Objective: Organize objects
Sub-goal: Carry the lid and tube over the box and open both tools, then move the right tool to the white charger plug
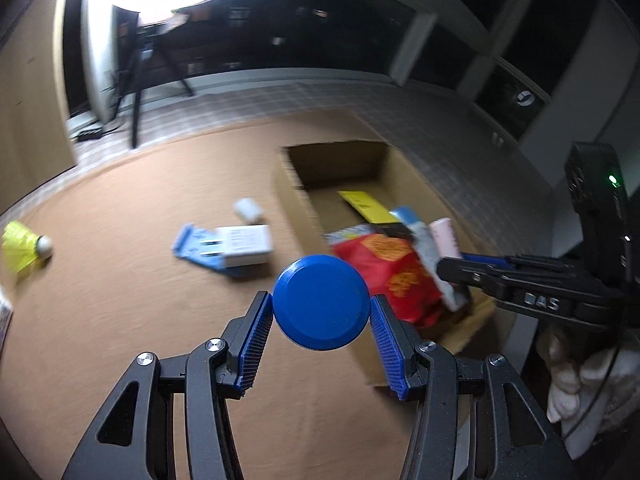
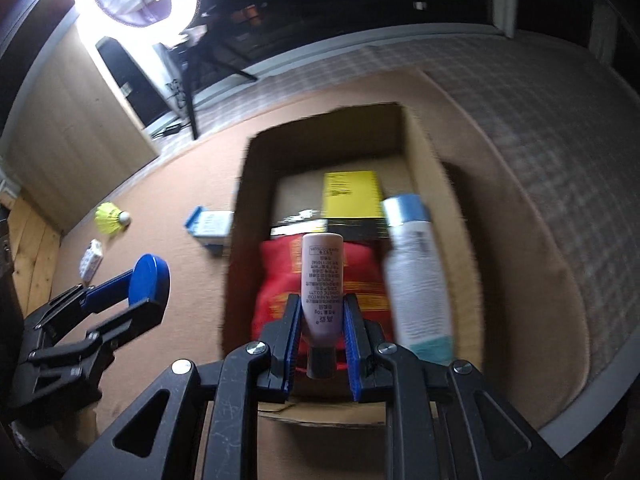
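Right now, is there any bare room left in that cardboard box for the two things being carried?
Yes. The far end of the cardboard box, beyond the yellow card, is bare. The near end is crowded: red packet and white bottle. Outside, the brown mat is open nearer than the charger.

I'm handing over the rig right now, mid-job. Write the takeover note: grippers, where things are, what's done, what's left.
Left gripper: shut on a blue round lid, near the cardboard box.
Right gripper: shut on a small pale tube, over the box.
Done, in the box: red packet, yellow card, white spray bottle.
Left on the brown mat: yellow shuttlecock, white charger plug on a blue packet, small white cylinder, small white patterned box.
Both held items not yet dropped.
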